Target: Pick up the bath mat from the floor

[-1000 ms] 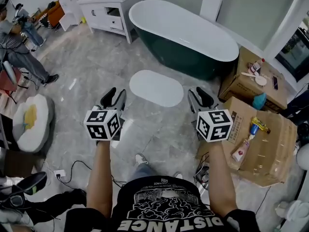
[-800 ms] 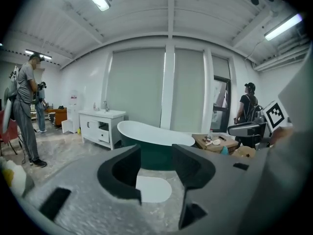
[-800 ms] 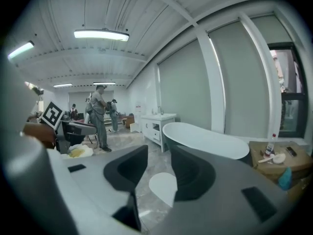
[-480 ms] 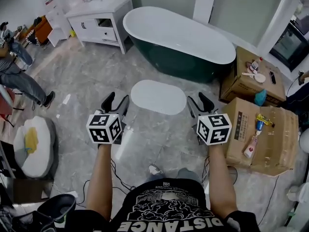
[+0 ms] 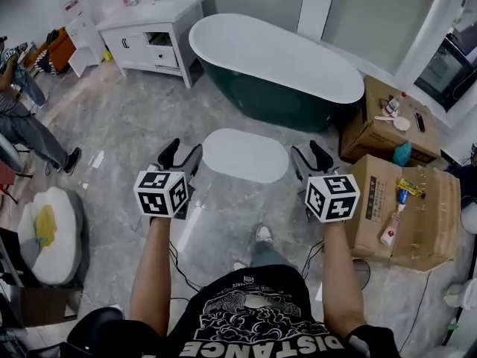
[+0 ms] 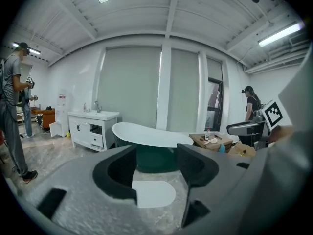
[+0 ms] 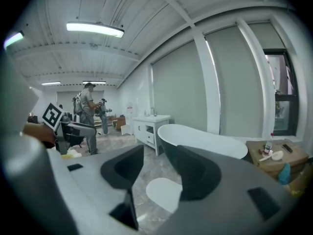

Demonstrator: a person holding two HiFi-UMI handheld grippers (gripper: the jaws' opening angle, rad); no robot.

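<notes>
Left gripper point(image 5: 180, 154) and right gripper point(image 5: 311, 155) have been carried forward. Jaws on both have just been opening, now roughly half apart, nothing between them. White oval bath mat point(image 5: 244, 155) lies flat on the marble floor point(image 5: 149, 118) ahead, between the two, untouched; the reach down looks next.

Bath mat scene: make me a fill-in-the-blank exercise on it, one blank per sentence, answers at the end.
1. The white bath mat lies flat on the floor just in front of the ___.
2. The left gripper and right gripper hold ___ between their jaws.
3. In the head view, the cardboard boxes sit at the mat's ___.
Missing words: bathtub; nothing; right. Both grippers' jaws have just been opening.
</notes>
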